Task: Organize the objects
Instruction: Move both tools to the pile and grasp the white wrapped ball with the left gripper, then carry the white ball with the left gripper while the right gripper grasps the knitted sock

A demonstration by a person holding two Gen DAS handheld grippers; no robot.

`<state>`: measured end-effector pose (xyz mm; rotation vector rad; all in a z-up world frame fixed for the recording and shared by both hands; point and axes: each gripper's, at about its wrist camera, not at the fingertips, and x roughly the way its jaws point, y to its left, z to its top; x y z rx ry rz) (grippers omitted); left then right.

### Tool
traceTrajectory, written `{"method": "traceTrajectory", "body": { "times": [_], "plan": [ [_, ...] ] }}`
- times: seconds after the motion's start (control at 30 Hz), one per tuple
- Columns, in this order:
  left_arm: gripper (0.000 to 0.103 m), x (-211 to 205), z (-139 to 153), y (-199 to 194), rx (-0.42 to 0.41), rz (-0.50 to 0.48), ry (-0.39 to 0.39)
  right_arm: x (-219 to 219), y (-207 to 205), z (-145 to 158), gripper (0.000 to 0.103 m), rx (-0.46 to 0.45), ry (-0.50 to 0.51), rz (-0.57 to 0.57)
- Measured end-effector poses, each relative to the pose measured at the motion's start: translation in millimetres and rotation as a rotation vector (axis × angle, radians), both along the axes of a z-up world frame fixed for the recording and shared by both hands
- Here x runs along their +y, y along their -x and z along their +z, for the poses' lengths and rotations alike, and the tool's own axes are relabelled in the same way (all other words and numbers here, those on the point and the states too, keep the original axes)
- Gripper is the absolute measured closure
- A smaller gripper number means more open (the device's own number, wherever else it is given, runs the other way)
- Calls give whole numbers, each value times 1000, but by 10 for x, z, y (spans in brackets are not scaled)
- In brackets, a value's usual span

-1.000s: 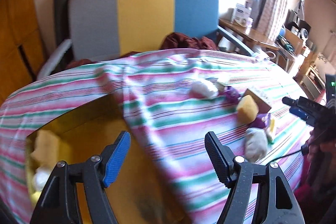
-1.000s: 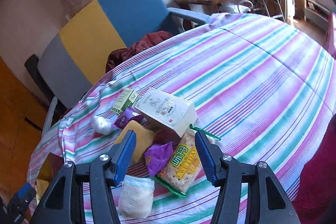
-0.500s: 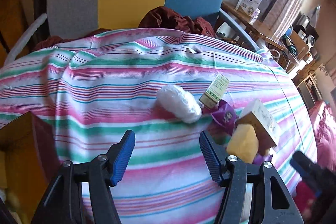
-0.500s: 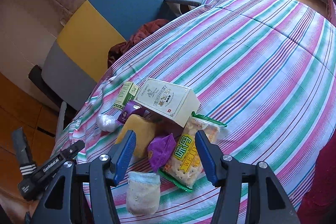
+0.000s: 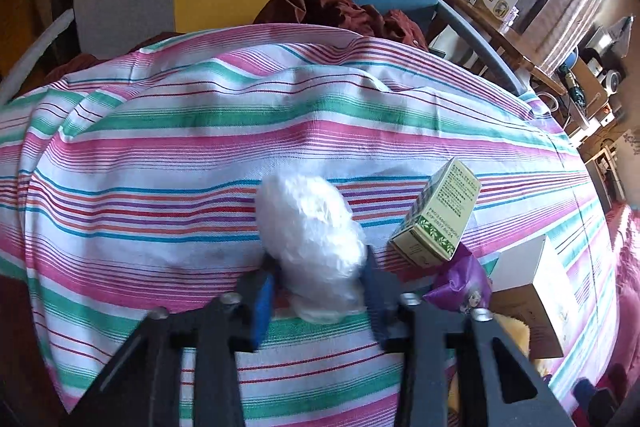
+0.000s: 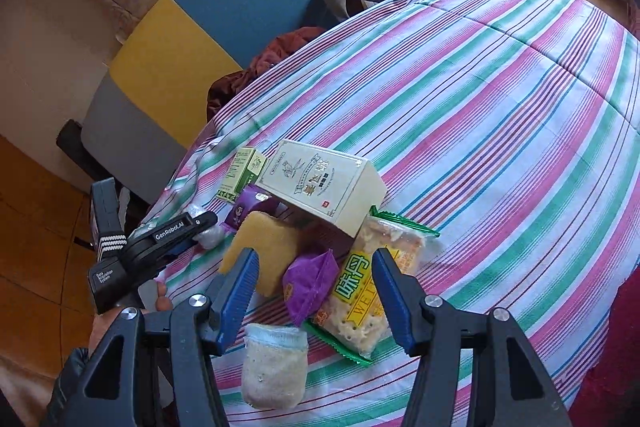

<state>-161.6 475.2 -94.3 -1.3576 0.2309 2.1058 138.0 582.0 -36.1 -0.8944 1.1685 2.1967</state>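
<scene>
My left tongs [image 5: 316, 291] have just been closing and now clench the white fluffy bundle [image 5: 310, 239] near the counter's [image 5: 160, 155] left edge. Judging by the rest, most work remains: green carton [image 6: 240, 173], sponge [image 6: 266, 247], purple packet [image 6: 308, 283], cracker pack [image 6: 368, 291] and white box [image 6: 324, 183] lie heaped. My right tongs [image 6: 314, 291] hang released above them.

Two downward wrist views, shared tablecloth [image 5: 200, 155]
</scene>
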Motion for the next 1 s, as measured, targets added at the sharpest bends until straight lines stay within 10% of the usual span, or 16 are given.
{"method": "traceTrajectory", "body": {
  "times": [1.0],
  "plan": [
    [69, -1392, 606, -1127, 130, -136, -62, -554, 504, -183, 43, -138, 2, 373]
  ]
}}
